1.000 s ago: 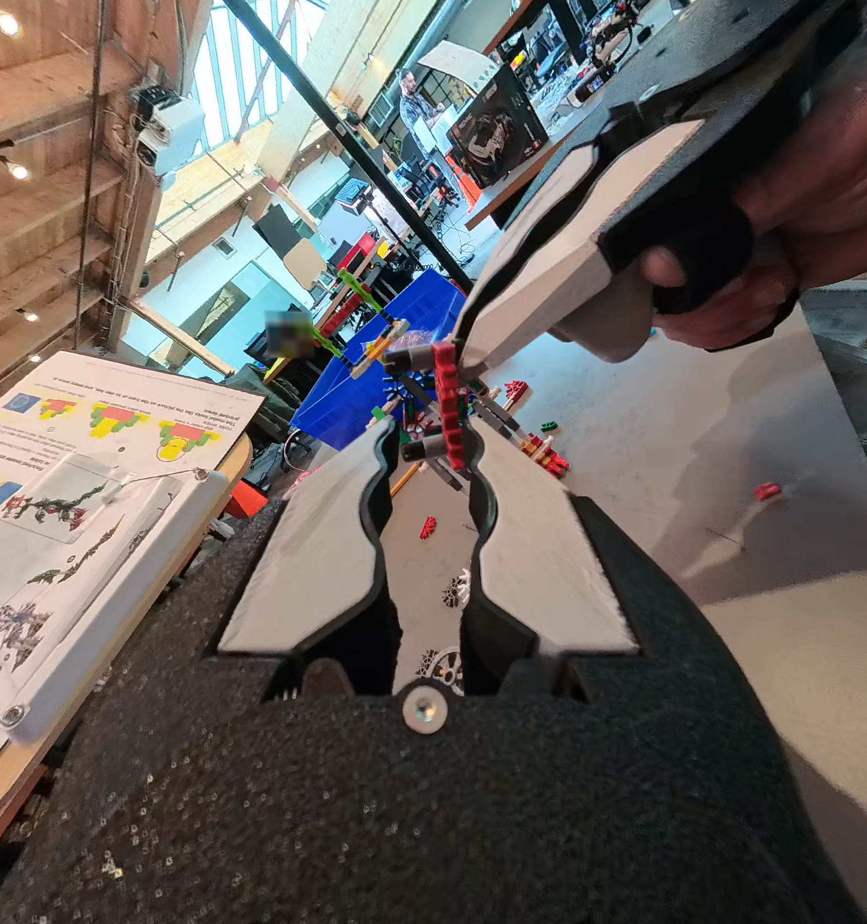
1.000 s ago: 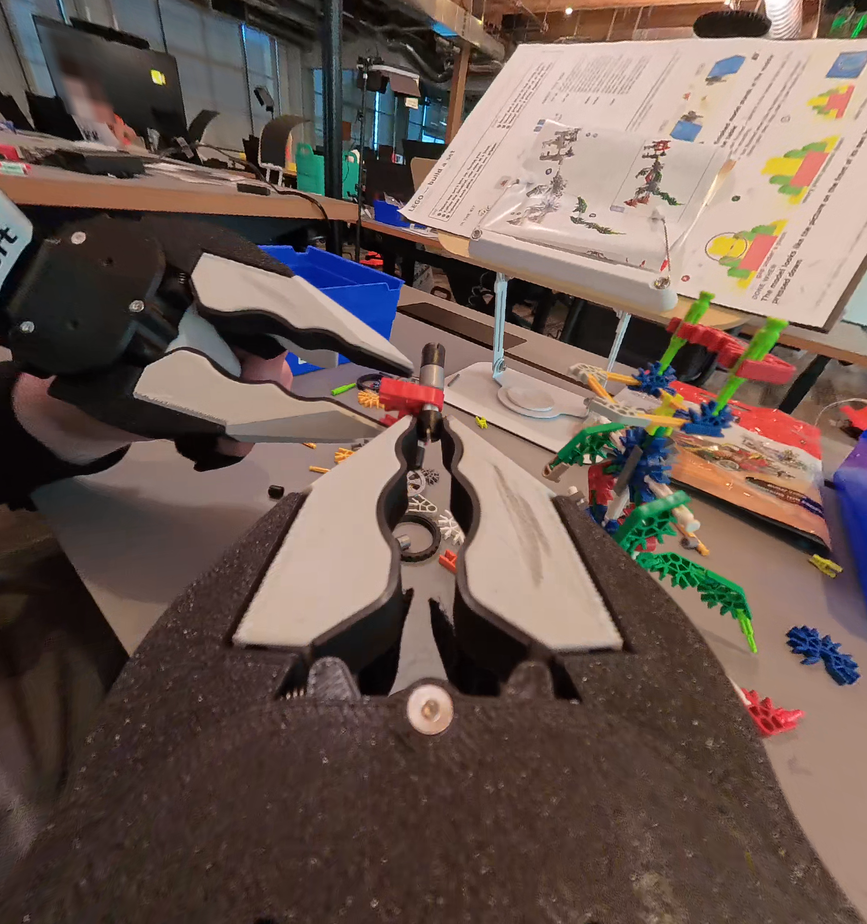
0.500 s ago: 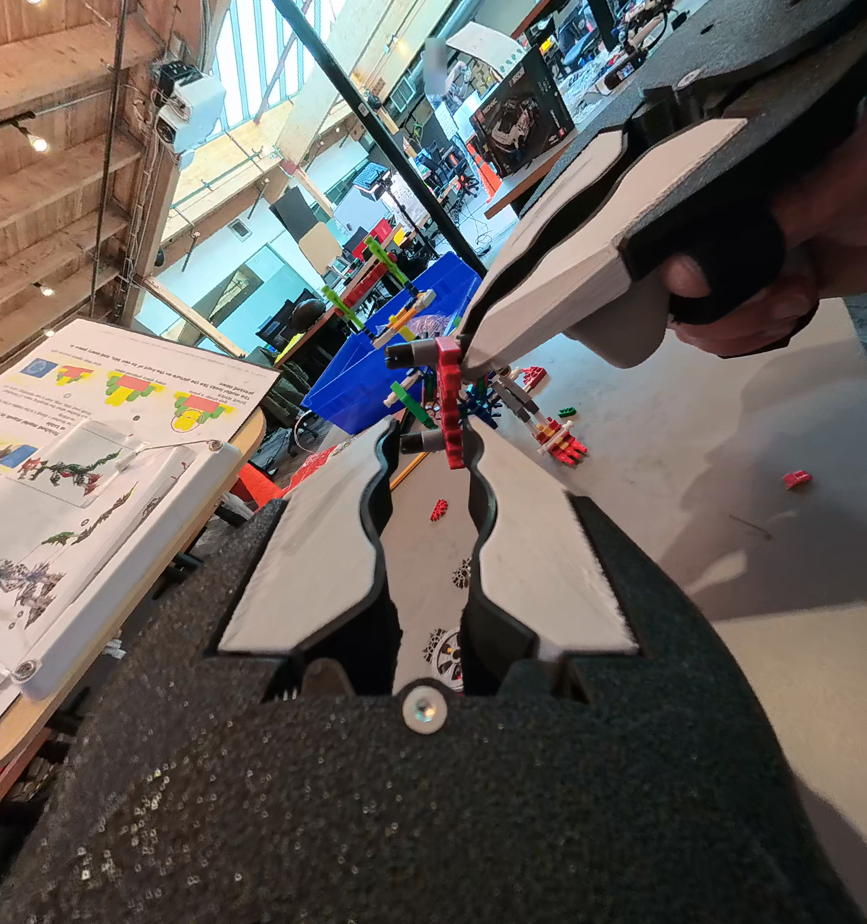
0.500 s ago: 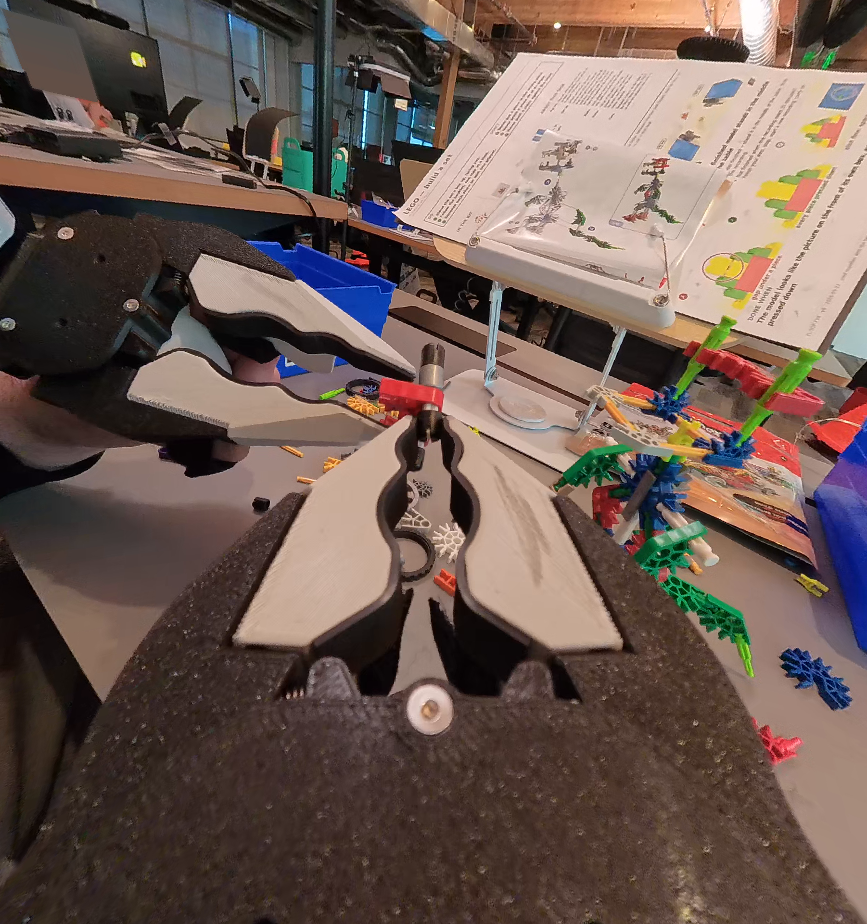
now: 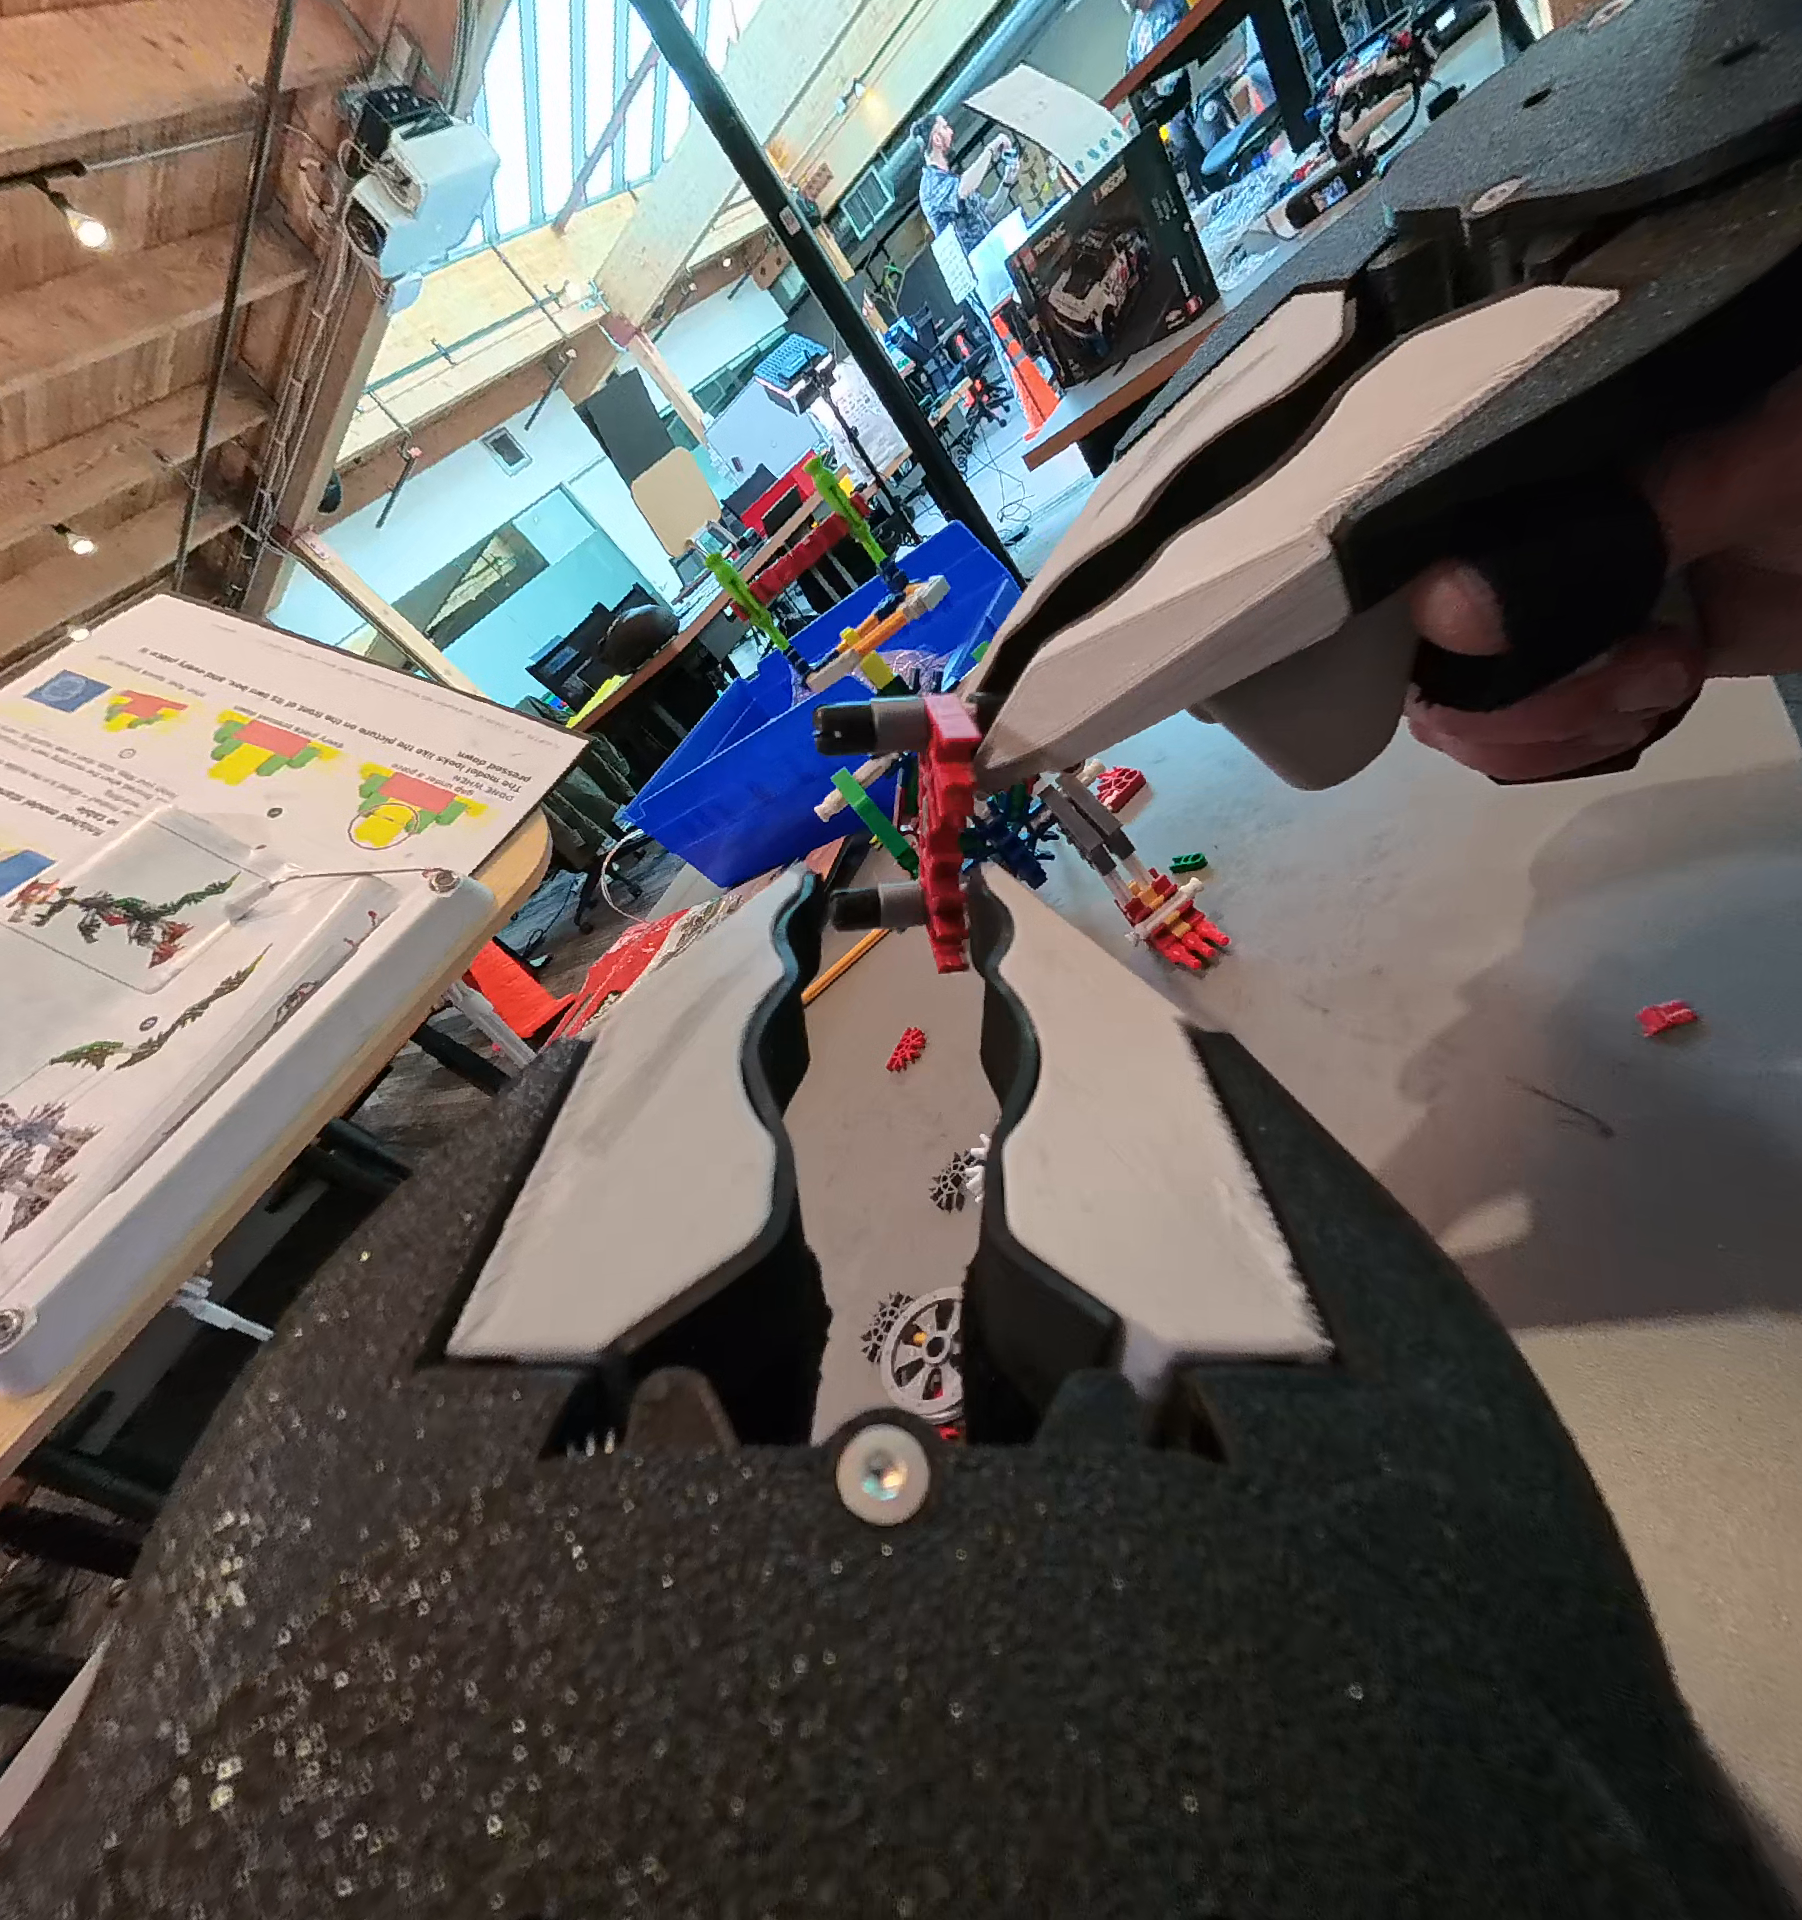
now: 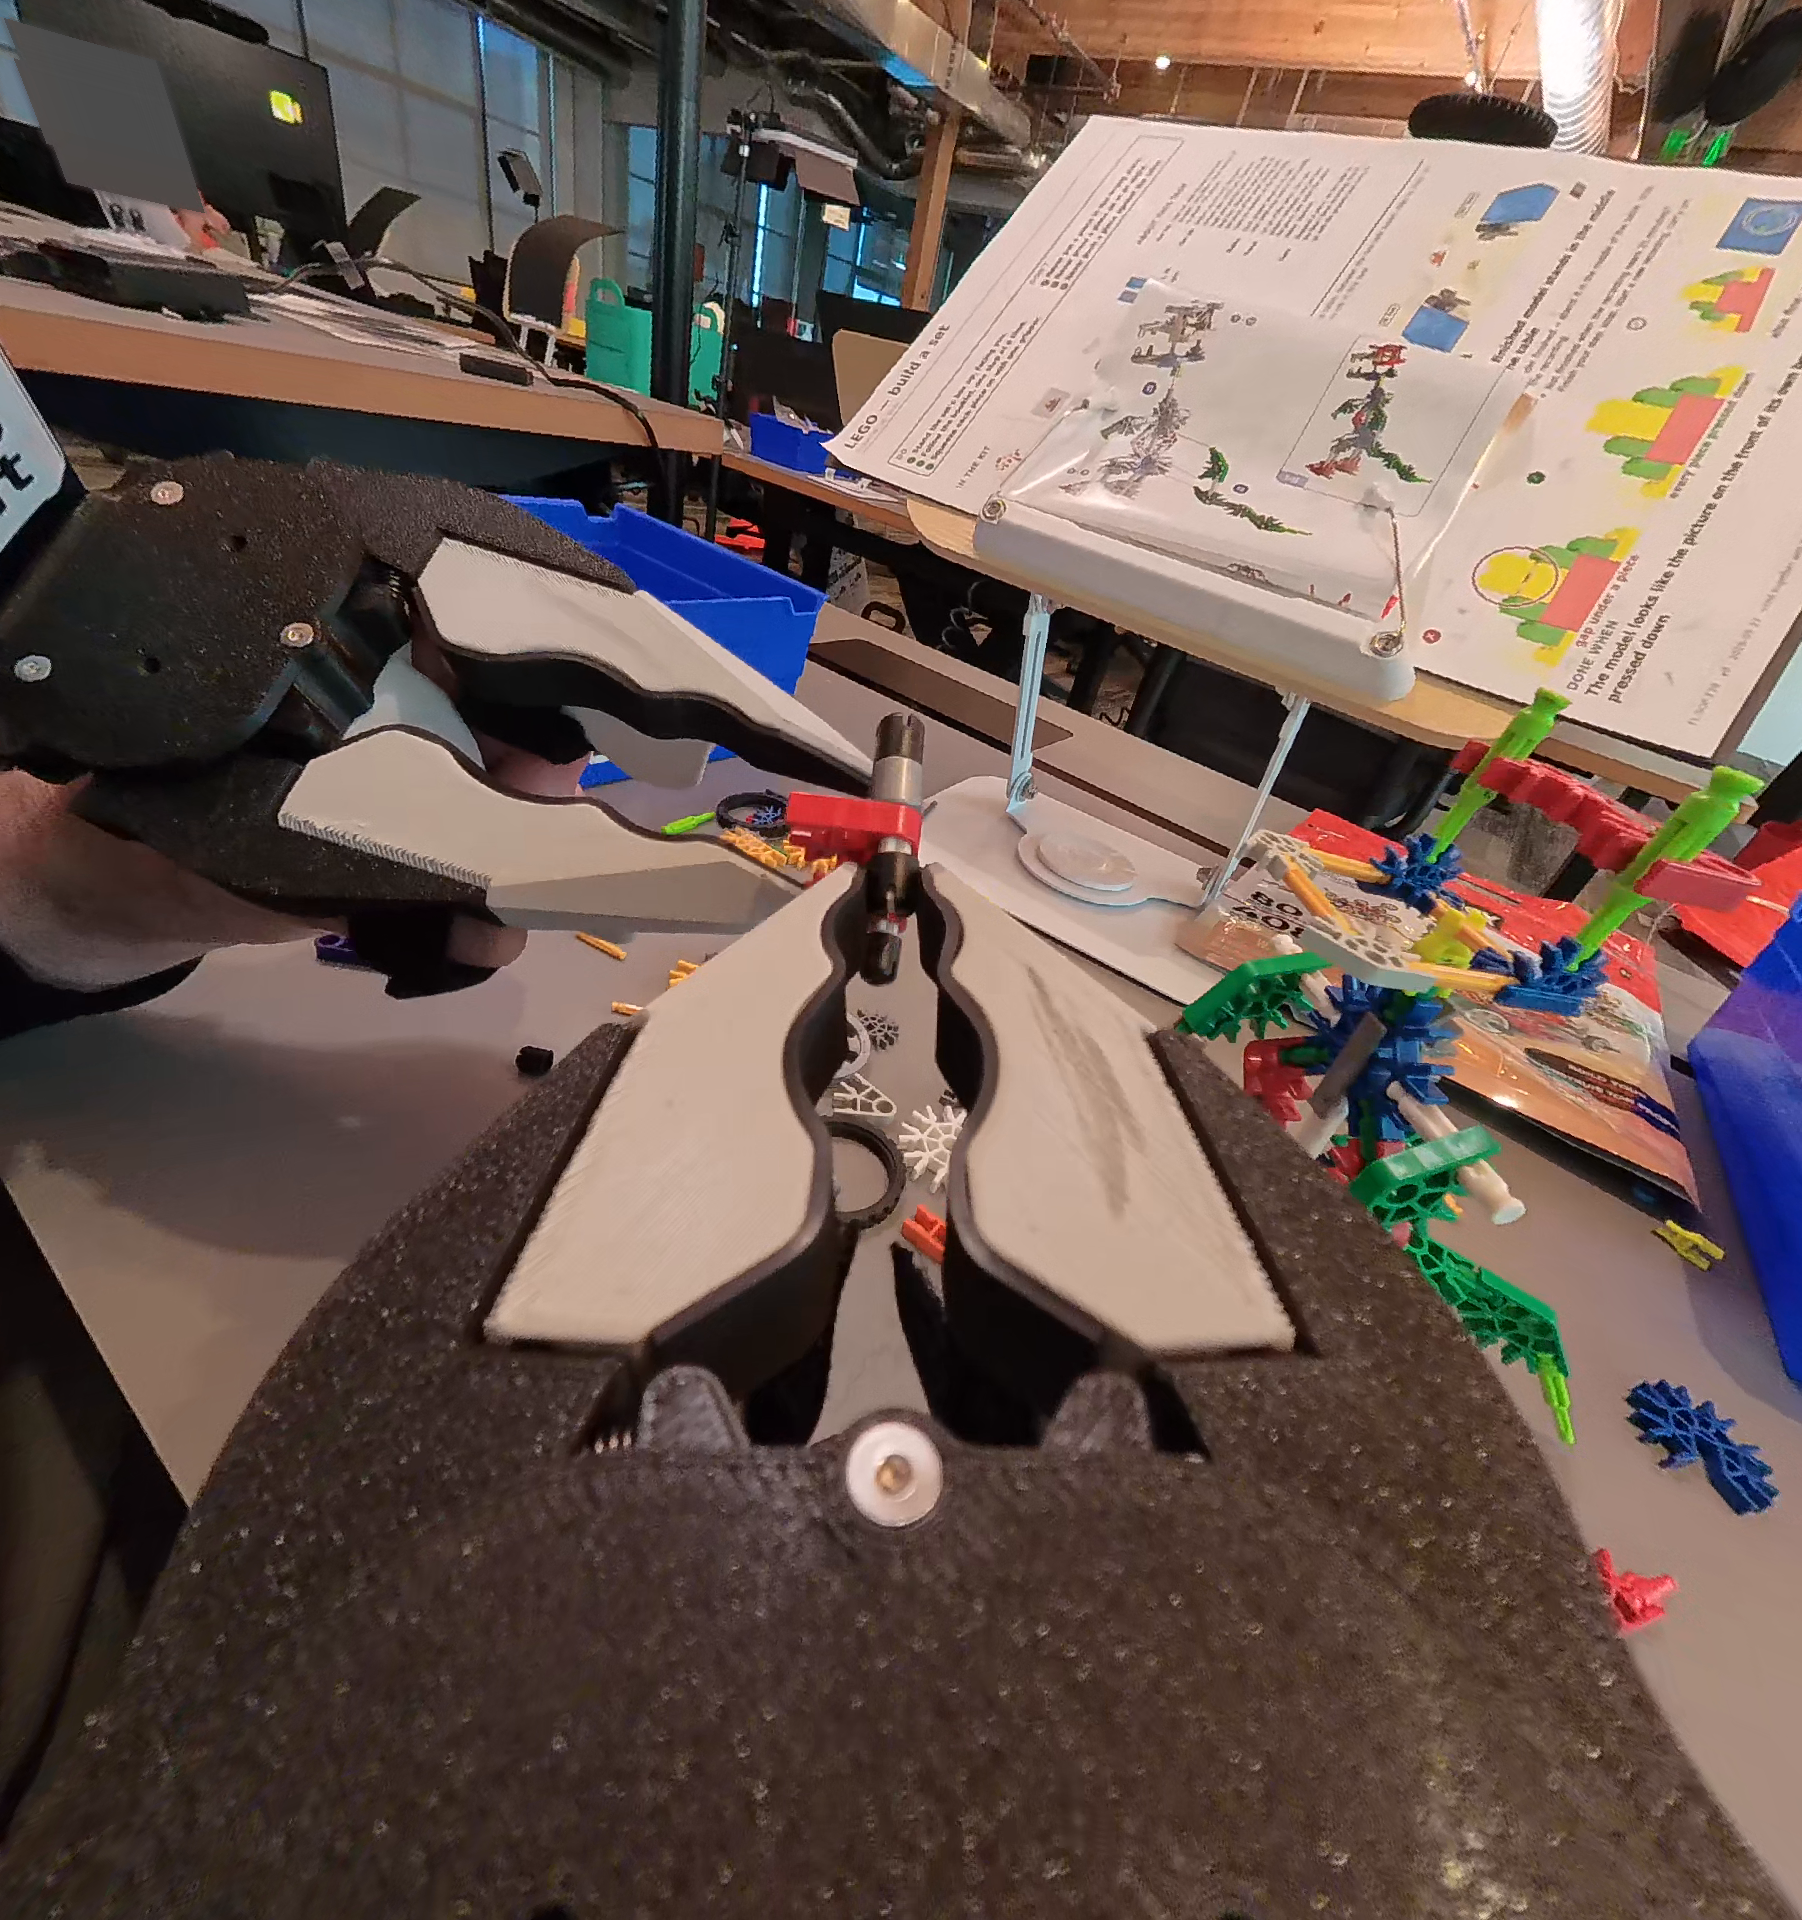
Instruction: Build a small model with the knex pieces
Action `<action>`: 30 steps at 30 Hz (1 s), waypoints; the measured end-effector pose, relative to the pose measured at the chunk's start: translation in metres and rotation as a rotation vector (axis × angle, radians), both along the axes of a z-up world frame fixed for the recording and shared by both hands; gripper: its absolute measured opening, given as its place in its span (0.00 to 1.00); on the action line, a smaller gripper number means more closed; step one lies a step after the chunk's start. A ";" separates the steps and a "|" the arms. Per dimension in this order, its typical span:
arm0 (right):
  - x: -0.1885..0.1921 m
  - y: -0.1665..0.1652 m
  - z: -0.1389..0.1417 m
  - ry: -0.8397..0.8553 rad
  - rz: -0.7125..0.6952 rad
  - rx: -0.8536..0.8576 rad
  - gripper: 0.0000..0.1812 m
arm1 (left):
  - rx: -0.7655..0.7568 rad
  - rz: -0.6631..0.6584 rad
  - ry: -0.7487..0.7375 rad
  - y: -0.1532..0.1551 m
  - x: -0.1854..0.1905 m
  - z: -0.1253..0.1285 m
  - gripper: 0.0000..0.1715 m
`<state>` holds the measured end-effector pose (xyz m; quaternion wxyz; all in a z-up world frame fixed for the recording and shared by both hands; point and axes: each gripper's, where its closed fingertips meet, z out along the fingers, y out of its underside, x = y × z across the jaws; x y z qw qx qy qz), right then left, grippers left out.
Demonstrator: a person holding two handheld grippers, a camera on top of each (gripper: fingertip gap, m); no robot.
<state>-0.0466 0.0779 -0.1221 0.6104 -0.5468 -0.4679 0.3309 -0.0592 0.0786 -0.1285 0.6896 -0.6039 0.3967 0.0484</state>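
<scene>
A short red beam with two grey pins through it is held in the air between both grippers. My left gripper is shut on the beam's lower end, around the lower grey pin. In the right wrist view it comes in from the left, its fingers above and below the red beam. My right gripper is shut on the upright grey pin that runs through the beam. In the left wrist view it comes in from the upper right and meets the beam's top end at the upper pin.
A colourful rod-and-connector model stands on the grey table behind the grippers. An instruction board on a stand is beyond it. Blue bins sit at the table's edges. A wheel, a black ring and loose small pieces lie below the grippers. My left and right fingertips are right by each other.
Both grippers keep their hold on the beam and pin. The pair has shifted and tilted slightly, so the model and board sit differently in view.
</scene>
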 end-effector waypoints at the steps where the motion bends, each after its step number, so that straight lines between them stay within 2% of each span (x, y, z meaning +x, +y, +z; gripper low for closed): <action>1: 0.000 0.000 0.000 0.000 0.001 -0.002 0.04 | -0.001 -0.001 0.001 0.000 0.000 -0.001 0.15; 18: 0.000 -0.002 -0.001 0.013 0.019 -0.015 0.04 | -0.021 -0.008 0.006 0.002 0.004 -0.007 0.14; 30: 0.001 -0.002 -0.005 0.014 0.025 -0.034 0.04 | -0.031 -0.017 0.019 0.002 0.008 -0.013 0.08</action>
